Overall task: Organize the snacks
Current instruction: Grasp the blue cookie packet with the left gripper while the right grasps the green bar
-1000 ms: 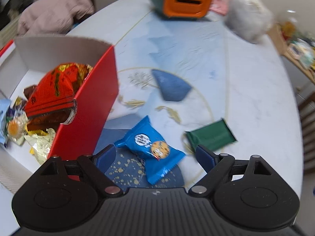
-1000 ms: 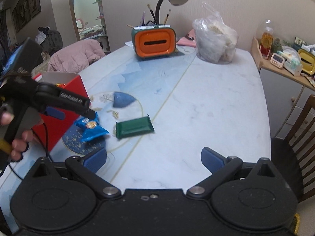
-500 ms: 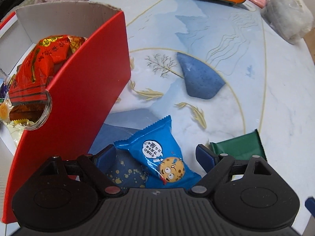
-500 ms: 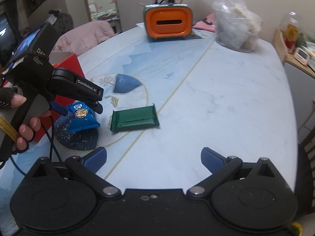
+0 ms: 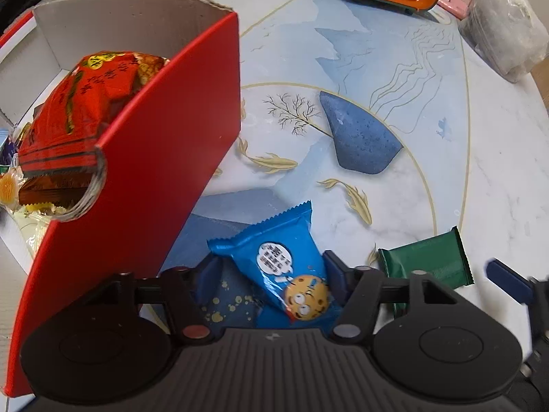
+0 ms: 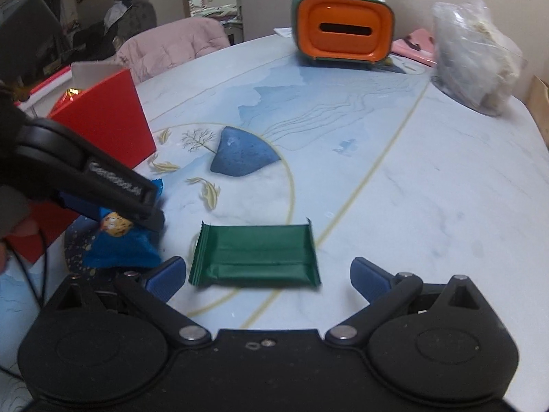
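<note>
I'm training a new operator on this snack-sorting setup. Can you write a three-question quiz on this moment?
1. True or false: the blue cookie packet already lies inside the red box.
2. Which snack lies between the right gripper's open fingers? A) green wrapped bar B) red snack bag C) blue cookie packet
3. Fill in: the left gripper's fingers sit on either side of the ____ packet.

Key: 1 false, it lies on the table beside the box; 2 A; 3 blue cookie.
</note>
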